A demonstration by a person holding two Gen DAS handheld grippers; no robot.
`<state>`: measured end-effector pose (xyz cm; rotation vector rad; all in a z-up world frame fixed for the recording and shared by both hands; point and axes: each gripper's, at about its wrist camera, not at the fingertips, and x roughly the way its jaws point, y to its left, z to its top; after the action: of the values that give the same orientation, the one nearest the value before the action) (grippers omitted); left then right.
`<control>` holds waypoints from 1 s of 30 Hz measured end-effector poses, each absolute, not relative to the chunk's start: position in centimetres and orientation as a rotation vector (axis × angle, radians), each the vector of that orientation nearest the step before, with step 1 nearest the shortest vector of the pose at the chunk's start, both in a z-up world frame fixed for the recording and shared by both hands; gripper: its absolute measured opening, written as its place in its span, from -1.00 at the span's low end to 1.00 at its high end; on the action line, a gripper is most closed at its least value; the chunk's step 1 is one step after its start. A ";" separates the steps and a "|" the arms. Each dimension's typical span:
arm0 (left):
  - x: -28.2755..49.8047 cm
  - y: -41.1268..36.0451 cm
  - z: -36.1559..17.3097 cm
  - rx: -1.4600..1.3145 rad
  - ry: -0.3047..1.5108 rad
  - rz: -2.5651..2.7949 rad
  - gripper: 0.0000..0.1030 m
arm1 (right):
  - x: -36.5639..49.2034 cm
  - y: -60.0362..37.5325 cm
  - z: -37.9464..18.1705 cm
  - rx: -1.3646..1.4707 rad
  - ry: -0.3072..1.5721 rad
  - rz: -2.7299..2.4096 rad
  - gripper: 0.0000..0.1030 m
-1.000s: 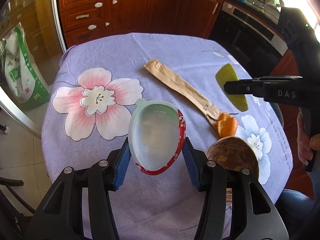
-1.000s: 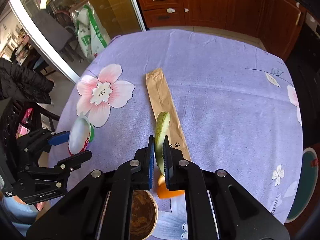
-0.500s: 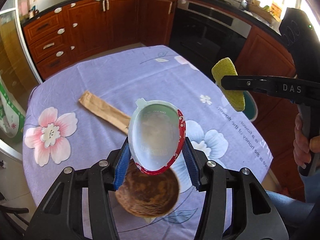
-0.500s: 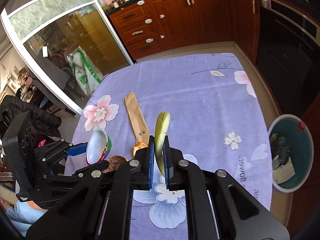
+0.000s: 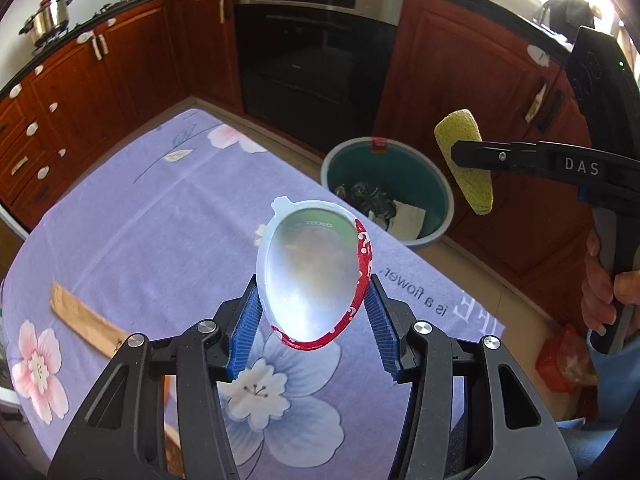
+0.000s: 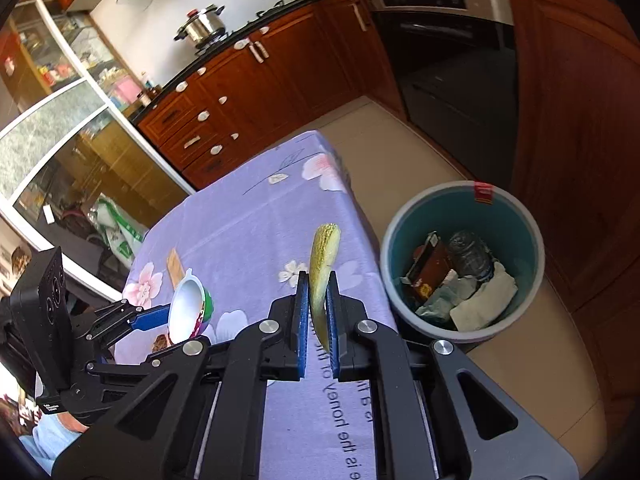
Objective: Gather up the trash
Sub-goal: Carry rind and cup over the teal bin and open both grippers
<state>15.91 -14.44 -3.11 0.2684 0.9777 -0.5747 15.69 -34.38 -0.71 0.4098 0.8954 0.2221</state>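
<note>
Both pieces of trash have swung from over the table toward the bin (image 6: 516, 216), the cup (image 5: 316, 276) pinched in the left gripper (image 5: 314, 322) and the peel (image 6: 322, 276) in the right gripper (image 6: 318, 312), yet both are short of the rim and, let go now, would likely hit the tablecloth (image 5: 160, 216) or floor.

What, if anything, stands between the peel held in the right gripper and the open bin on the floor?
Nothing visible does. The peel is clamped in the right gripper over the table's edge, and the bin stands uncovered beside the table with clear air between.
</note>
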 end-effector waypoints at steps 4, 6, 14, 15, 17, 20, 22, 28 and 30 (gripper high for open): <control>17.8 -18.6 -3.9 0.312 0.997 -0.624 0.01 | 15.6 -38.3 -2.2 0.471 0.886 0.156 -0.85; 18.8 -20.4 -4.3 0.322 1.006 -0.643 0.01 | 15.8 -39.7 -3.0 0.497 0.892 0.135 -0.85; 21.9 -26.7 -7.0 0.368 1.054 -0.715 0.01 | 16.7 -43.6 -5.9 0.563 0.909 0.066 -0.85; 22.2 -27.3 -7.5 0.370 1.062 -0.722 0.01 | 16.9 -43.9 -6.2 0.569 0.912 0.060 -0.85; 22.9 -28.3 -8.3 0.370 1.077 -0.736 0.01 | 17.3 -44.5 -6.8 0.581 0.919 0.048 -0.85; 23.7 -29.5 -9.3 0.374 1.095 -0.749 0.03 | 17.8 -45.1 -7.5 0.589 0.929 0.036 -0.85; 24.1 -30.3 -9.8 0.377 1.103 -0.754 0.03 | 18.0 -45.2 -7.6 0.592 0.933 0.032 -0.84; 24.8 -30.8 -10.4 0.379 1.115 -0.715 0.50 | 19.2 -45.9 -8.2 0.599 0.933 0.028 -0.84; 24.7 -30.5 -10.4 0.387 1.112 -0.705 0.56 | 19.4 -45.9 -8.2 0.596 0.932 0.029 -0.84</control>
<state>24.69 -30.52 -10.44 0.3866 1.1121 -0.7049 19.39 -45.92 -8.17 0.5961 0.9324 0.0294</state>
